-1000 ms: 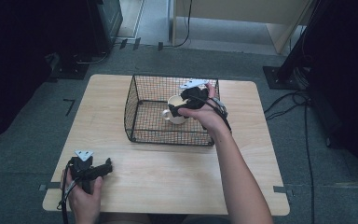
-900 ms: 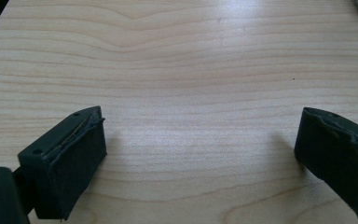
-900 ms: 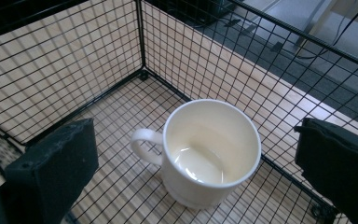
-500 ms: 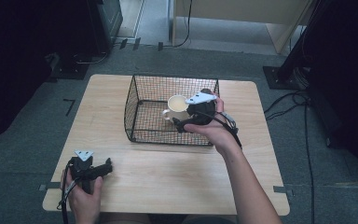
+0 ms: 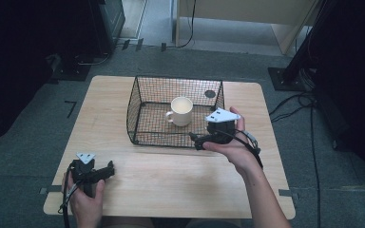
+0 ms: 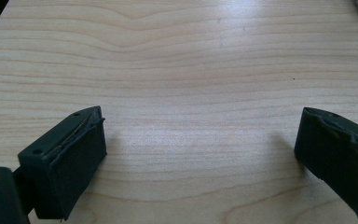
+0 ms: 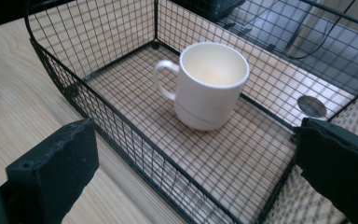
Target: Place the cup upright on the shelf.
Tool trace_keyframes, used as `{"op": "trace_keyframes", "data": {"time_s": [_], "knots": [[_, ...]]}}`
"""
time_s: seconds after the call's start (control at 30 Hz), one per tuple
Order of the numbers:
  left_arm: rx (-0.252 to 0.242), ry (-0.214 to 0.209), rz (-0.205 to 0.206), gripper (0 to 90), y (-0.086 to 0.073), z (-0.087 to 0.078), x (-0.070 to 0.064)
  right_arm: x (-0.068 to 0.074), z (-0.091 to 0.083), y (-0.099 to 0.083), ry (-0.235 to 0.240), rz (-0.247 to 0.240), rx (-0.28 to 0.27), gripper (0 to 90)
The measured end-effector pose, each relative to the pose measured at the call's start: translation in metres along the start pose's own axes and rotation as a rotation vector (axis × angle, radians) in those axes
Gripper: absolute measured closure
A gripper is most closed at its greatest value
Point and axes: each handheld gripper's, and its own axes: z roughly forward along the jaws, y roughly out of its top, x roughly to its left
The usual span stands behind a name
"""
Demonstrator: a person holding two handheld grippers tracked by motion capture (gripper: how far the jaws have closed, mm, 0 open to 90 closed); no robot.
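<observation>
A cream mug [image 5: 181, 110] stands upright inside a black wire basket [image 5: 142, 135] in the middle of the wooden table; its handle points to the left. My right gripper [image 5: 200, 139] hovers just outside the basket's front right corner, open and holding nothing. In the right gripper view the mug [image 7: 209, 86] sits beyond the basket's wire wall [image 7: 135, 140], and the right gripper [image 7: 196, 135] has its jaws spread wide on either side. My left gripper [image 5: 108, 170] rests near the front left corner of the table. In its own view the left gripper [image 6: 200, 116] is open over bare wood.
The table [image 5: 171, 180] is light wood with rounded corners. A round grey cable hole [image 5: 210, 94] lies in the tabletop behind the basket's back right corner. Dark stands and cables stand on the floor around the table.
My right gripper has drawn back out of the basket towards the front edge. The mug stays standing in the basket. The left gripper has not moved.
</observation>
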Motion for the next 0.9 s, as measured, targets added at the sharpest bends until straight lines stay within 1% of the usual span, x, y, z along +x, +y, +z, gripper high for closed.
{"op": "trace_keyframes", "data": {"time_s": [0.23, 0.3, 0.33, 0.53, 0.67, 0.7, 0.77, 0.87, 0.9], "knots": [[0.002, 0.000, 0.001, 2.2, 0.000, 0.000, 0.000, -0.007, -0.013, -0.021, -0.010, 0.025, -0.004, 0.0], [0.002, 0.000, 0.000, 2.2, 0.000, 0.000, 0.000, -0.011, -0.018, -0.031, -0.034, 0.029, 0.001, 0.0], [0.001, 0.000, -0.001, 2.2, 0.000, 0.000, 0.000, -0.011, -0.018, -0.031, -0.034, 0.029, 0.001, 0.0], [0.002, 0.000, 0.001, 2.2, 0.000, 0.000, 0.000, -0.020, -0.033, -0.052, -0.050, 0.055, -0.006, 0.0], [0.000, 0.000, 0.000, 2.2, 0.000, 0.000, 0.000, -0.026, -0.040, -0.070, -0.068, 0.074, 0.000, 0.0], [0.000, 0.000, 0.000, 2.2, 0.000, 0.000, 0.000, -0.028, -0.041, -0.074, -0.065, 0.079, 0.000, 0.0], [0.000, 0.000, 0.000, 2.2, 0.000, 0.000, 0.000, -0.031, -0.043, -0.085, -0.077, 0.087, 0.012, 0.0], [0.000, 0.000, 0.000, 2.2, 0.000, 0.000, 0.000, -0.036, -0.045, -0.098, -0.085, 0.110, 0.025, 0.0], [0.000, 0.000, 0.000, 2.2, 0.000, 0.000, 0.000, -0.039, -0.047, -0.107, -0.093, 0.129, 0.030, 0.0]]}}
